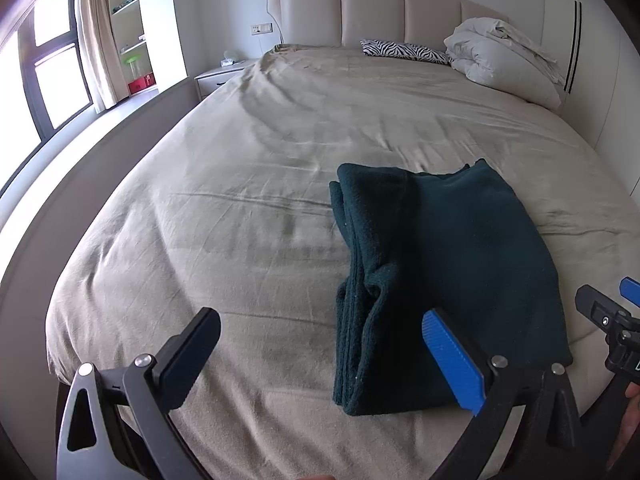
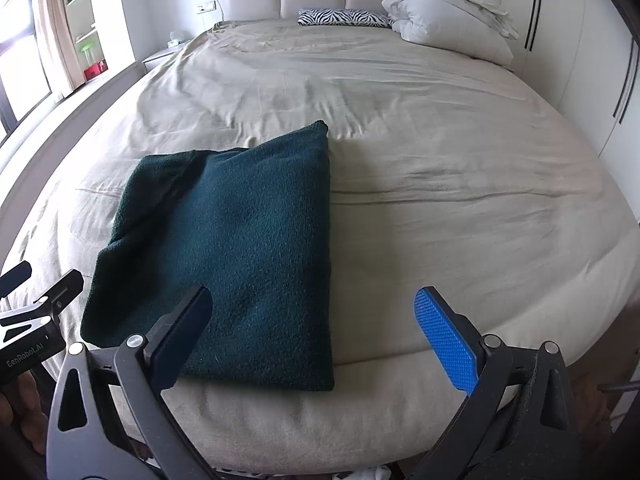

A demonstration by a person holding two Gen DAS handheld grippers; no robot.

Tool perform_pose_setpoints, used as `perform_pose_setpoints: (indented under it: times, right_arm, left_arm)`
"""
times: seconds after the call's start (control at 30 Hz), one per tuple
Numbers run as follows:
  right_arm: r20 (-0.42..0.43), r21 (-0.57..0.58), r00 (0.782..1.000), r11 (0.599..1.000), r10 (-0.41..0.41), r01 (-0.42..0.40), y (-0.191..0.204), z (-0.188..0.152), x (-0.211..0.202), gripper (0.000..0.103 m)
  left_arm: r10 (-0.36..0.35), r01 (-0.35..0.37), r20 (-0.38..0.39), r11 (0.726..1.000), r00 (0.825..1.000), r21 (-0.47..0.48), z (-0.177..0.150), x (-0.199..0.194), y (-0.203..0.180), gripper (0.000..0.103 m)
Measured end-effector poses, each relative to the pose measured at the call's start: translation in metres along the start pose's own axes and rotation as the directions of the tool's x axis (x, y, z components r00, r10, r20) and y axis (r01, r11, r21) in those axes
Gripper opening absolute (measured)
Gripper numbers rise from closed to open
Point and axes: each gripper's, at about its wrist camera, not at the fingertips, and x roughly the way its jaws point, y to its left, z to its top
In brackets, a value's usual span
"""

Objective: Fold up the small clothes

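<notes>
Folded dark-green knit garment [image 2: 224,248] laid at near edge of beige-sheeted bed [image 2: 440,160]. Left gripper [image 1: 320,356], right gripper [image 2: 312,336] held wide, empty. Bed open far, left, right.

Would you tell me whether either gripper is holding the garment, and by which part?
Nothing is held: the left gripper and right gripper are open above the folded garment.

1. A folded dark green garment [image 2: 224,248] lies flat near the foot edge of a beige bed [image 2: 440,200]
2. The right gripper [image 2: 312,340] hovers empty, fingers spread wide, above that edge
</notes>
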Motion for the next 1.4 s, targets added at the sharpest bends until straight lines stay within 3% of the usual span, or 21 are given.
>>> perform_pose_setpoints:
  times: [1.4]
  right_arm:
    - [0.002, 0.001, 1.0, 1.0, -0.005, 0.005, 0.0026, 0.0001, 0.0035, 0.103]
  left_arm:
    - [-0.002, 0.002, 0.001, 1.0, 1.0, 0.003, -0.0015, 0.0005, -0.0026, 0.103]
